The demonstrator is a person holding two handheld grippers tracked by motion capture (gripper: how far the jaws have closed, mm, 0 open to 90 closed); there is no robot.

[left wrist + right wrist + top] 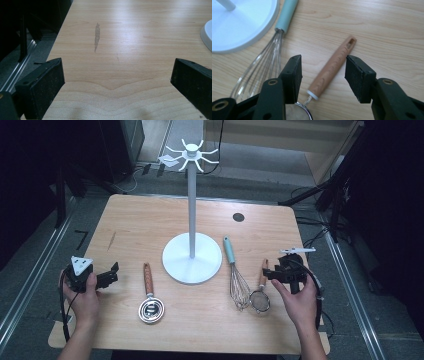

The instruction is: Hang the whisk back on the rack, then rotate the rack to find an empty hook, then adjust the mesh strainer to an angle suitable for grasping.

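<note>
Between the right gripper's [323, 75] parted fingers lies the strainer's wooden handle [333, 66], seemingly untouched.

A wooden table [150, 220] holds a white stand [192, 255]. The right gripper [270, 272] hovers over a strainer's [260, 295] handle. The left gripper [114, 272] rests apart.

The table [150, 220] is being lit brightly from above while the surroundings are being left dark. Soft glare is being thrown across the wood, and the wooden handle [334, 66] is being slightly blurred.

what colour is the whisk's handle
Pale teal whisk handle, clearest in the right gripper view.
</note>
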